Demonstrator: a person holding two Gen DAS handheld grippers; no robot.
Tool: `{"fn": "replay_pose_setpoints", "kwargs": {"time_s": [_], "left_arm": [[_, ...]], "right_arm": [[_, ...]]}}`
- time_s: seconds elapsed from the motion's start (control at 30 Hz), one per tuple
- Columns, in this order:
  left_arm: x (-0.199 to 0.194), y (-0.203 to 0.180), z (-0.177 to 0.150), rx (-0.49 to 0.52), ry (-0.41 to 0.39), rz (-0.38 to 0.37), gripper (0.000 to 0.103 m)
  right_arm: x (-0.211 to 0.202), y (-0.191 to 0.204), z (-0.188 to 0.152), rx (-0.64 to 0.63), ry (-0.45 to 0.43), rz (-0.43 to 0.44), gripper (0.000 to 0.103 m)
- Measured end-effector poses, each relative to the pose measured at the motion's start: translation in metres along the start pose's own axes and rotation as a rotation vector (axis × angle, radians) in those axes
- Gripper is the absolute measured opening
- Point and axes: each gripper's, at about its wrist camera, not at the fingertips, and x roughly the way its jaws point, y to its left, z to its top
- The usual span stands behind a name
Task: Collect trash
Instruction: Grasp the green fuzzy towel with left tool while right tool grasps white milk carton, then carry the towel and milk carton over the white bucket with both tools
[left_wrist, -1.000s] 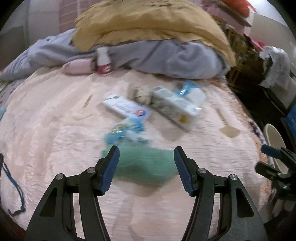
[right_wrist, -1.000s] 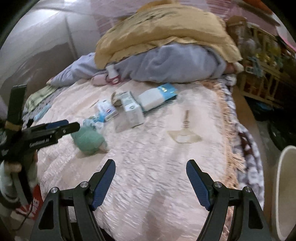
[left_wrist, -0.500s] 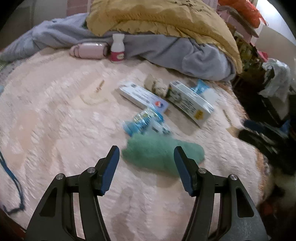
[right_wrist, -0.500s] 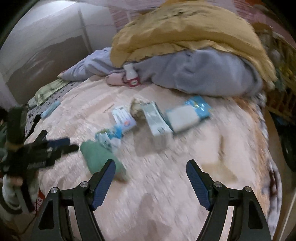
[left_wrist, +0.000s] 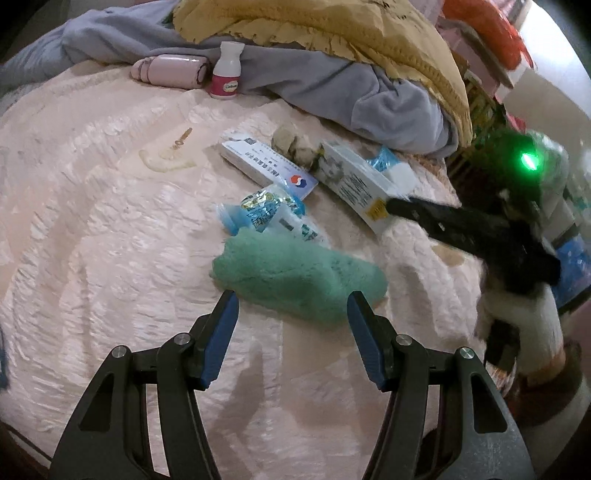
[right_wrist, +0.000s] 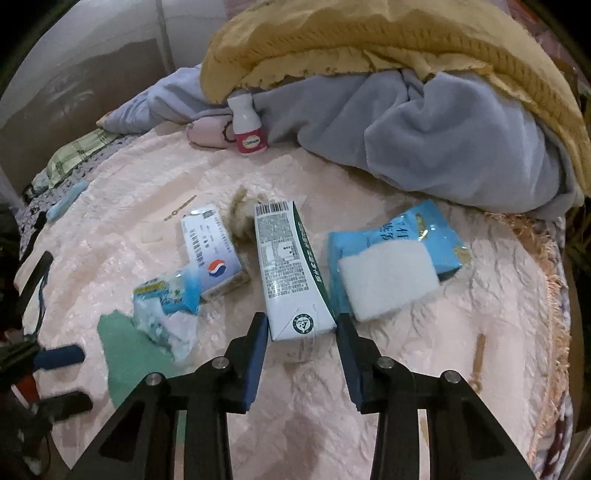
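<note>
Left wrist view. A pink quilted bedspread (left_wrist: 92, 229) is seen, with a heap of grey blanket (left_wrist: 388, 99) and mustard blanket (left_wrist: 332, 33) at the far side. A pink roll (left_wrist: 170, 70) and a small white bottle with a red label (left_wrist: 226, 72) are set against the heap. A green fluffy cloth (left_wrist: 295, 277) lies just beyond the left gripper (left_wrist: 291, 314), whose jaws are held apart with nothing between the pads. Touching the cloth's far edge is a crumpled blue-and-white wrapper (left_wrist: 273, 216); farther off lie a flat white box with a red-and-blue emblem (left_wrist: 266, 166), a beige crumpled wad (left_wrist: 295, 146) and a white-and-green carton (left_wrist: 354, 184). The right gripper (left_wrist: 391, 205) is seen blurred, reaching in from the right to the carton's near end, under a green light (left_wrist: 530, 160).

Right wrist view. The carton (right_wrist: 288, 269) lies flat in mid-scene, barcode end far, round green emblem on its near end. That near end sits between the right gripper's (right_wrist: 300, 328) jaws, which are closing on it; whether the pads press yet cannot be told. Just right of the carton, a blue packet with a white pad (right_wrist: 391, 258) is touching or nearly touching it. To the left lie the emblem box (right_wrist: 214, 251), the wrapper (right_wrist: 170, 299) and the green cloth (right_wrist: 129, 350); the wad (right_wrist: 242, 214) is behind. The left gripper's blue fingertips (right_wrist: 61, 356) show at the left edge. A small wooden stick (right_wrist: 478, 354) lies near right.
</note>
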Motion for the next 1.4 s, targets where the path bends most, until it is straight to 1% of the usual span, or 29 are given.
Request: {"fn": "replay_pose_setpoints", "kwargs": {"time_s": [0.13, 0.2, 0.23, 0.3, 0.4, 0.43, 0.47, 0.53, 0.6, 0.63, 0.7, 0.73, 0.77, 0.8, 0.83, 0.87, 0.9, 0.93, 1.07, 1.2, 1.4], "left_arm": [[0.009, -0.002, 0.002, -0.049, -0.002, -0.013, 0.061], [0.015, -0.001, 0.004, -0.087, -0.007, -0.004, 0.065], [0.018, -0.001, 0.004, -0.102, -0.009, 0.002, 0.068], [0.028, 0.001, 0.005, -0.149, -0.006, 0.021, 0.071], [0.038, 0.005, 0.010, -0.230, -0.020, 0.014, 0.076], [0.040, 0.006, 0.012, -0.251, -0.025, 0.020, 0.076], [0.043, 0.007, 0.014, -0.275, -0.027, 0.025, 0.076], [0.051, 0.011, 0.016, -0.320, -0.025, 0.036, 0.076], [0.057, 0.011, 0.015, -0.354, -0.030, 0.039, 0.076], [0.057, 0.010, 0.014, -0.353, -0.039, 0.047, 0.076], [0.056, 0.005, 0.012, -0.329, -0.048, 0.050, 0.075], [0.055, 0.004, 0.011, -0.314, -0.045, 0.038, 0.064], [0.055, 0.002, 0.010, -0.295, -0.040, 0.018, 0.057], [0.052, 0.001, 0.010, -0.277, -0.033, 0.000, 0.049], [0.050, 0.000, 0.010, -0.267, -0.033, -0.011, 0.040], [0.045, -0.002, 0.009, -0.247, -0.027, -0.029, 0.037], [0.042, -0.004, 0.009, -0.232, -0.023, -0.039, 0.033], [0.037, -0.007, 0.009, -0.213, -0.019, -0.051, 0.030], [0.012, -0.022, 0.004, -0.113, -0.001, -0.097, 0.027], [-0.003, -0.043, 0.004, -0.049, -0.001, -0.126, 0.027], [-0.010, -0.097, 0.009, 0.073, -0.004, -0.145, 0.027]], "right_arm": [[-0.036, -0.004, -0.021, 0.006, -0.022, 0.021, 0.036], [-0.057, -0.005, -0.038, -0.011, -0.026, -0.014, 0.036], [-0.068, -0.009, -0.049, 0.002, -0.023, -0.028, 0.036], [-0.082, -0.017, -0.068, 0.035, -0.003, -0.025, 0.036], [-0.092, -0.022, -0.091, 0.036, 0.054, -0.012, 0.036], [-0.093, -0.022, -0.095, 0.031, 0.072, 0.004, 0.040], [-0.094, -0.022, -0.095, 0.025, 0.073, 0.006, 0.047], [-0.094, -0.018, -0.089, 0.009, 0.065, -0.011, 0.049], [-0.092, -0.013, -0.082, -0.010, 0.061, -0.014, 0.060], [-0.088, -0.010, -0.078, -0.026, 0.060, -0.022, 0.069], [-0.077, -0.004, -0.071, -0.055, 0.064, -0.037, 0.070], [-0.072, -0.002, -0.069, -0.062, 0.071, -0.042, 0.070], [-0.066, -0.002, -0.066, -0.063, 0.075, -0.040, 0.069], [-0.060, -0.003, -0.064, -0.049, 0.068, -0.021, 0.065], [-0.058, -0.005, -0.063, -0.035, 0.062, -0.002, 0.047], [-0.054, -0.006, -0.063, -0.019, 0.065, 0.015, 0.040], [-0.050, -0.007, -0.064, -0.005, 0.070, 0.024, 0.040], [-0.051, -0.007, -0.066, -0.002, 0.055, 0.022, 0.039], [-0.075, -0.007, -0.078, -0.004, 0.007, 0.013, 0.039], [-0.111, -0.015, -0.093, 0.030, -0.051, -0.004, 0.039], [-0.149, -0.032, -0.110, 0.109, -0.120, -0.025, 0.039]]}}
